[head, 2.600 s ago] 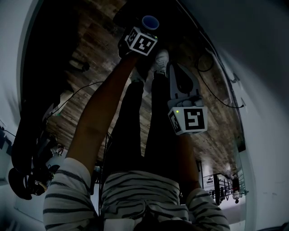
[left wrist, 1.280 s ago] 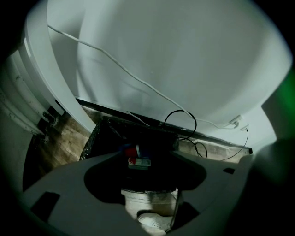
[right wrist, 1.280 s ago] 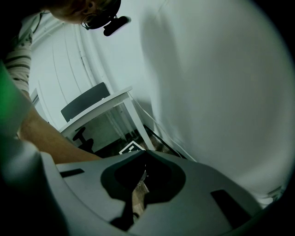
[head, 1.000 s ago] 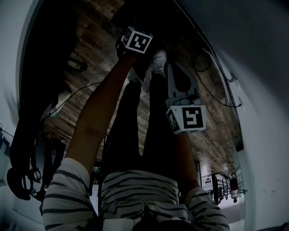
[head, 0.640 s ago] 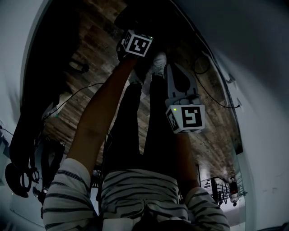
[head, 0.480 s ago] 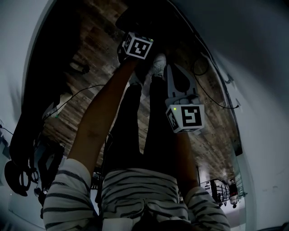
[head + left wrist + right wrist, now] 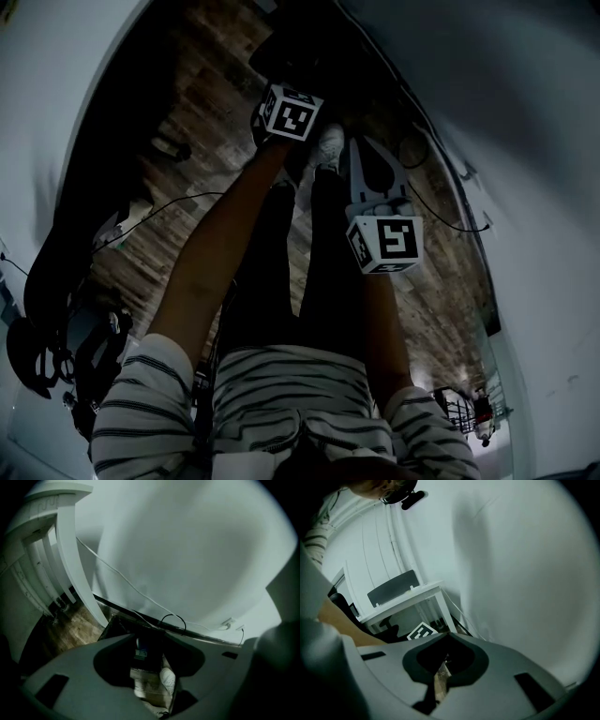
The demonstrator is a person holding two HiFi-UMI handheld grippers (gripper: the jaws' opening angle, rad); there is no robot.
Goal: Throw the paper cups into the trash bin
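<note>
Wood floor (image 7: 202, 103) fills the head view, dim and brown, with a thin cable (image 7: 178, 190) trailing across it at the left. A striped sleeve (image 7: 141, 403) and bare forearm (image 7: 220, 234) reach up the frame to the left gripper (image 7: 147, 638), whose marker cube (image 7: 291, 112) sits just below the black bin (image 7: 286, 42). In the left gripper view the jaws stand partly apart; they have just been closing, and nothing is between them. Through their gap show a strip of floor, a white shoe (image 7: 167, 680) and the dark mouth of the bin, where a blue-topped cup (image 7: 141, 647) appears to lie inside. A white wall (image 7: 187, 550) with a cord along its foot rises behind the bin.

Right of the forearm hang dark trouser legs (image 7: 309, 262) ending at the shoe. Just beside them is the right gripper (image 7: 444, 658), grey, pointing up the frame, its cube (image 7: 384, 244) nearer the body. In the right gripper view its jaws are closed together on nothing, leaving only a sliver of floor between them; a white table (image 7: 403, 601) stands behind at the left
</note>
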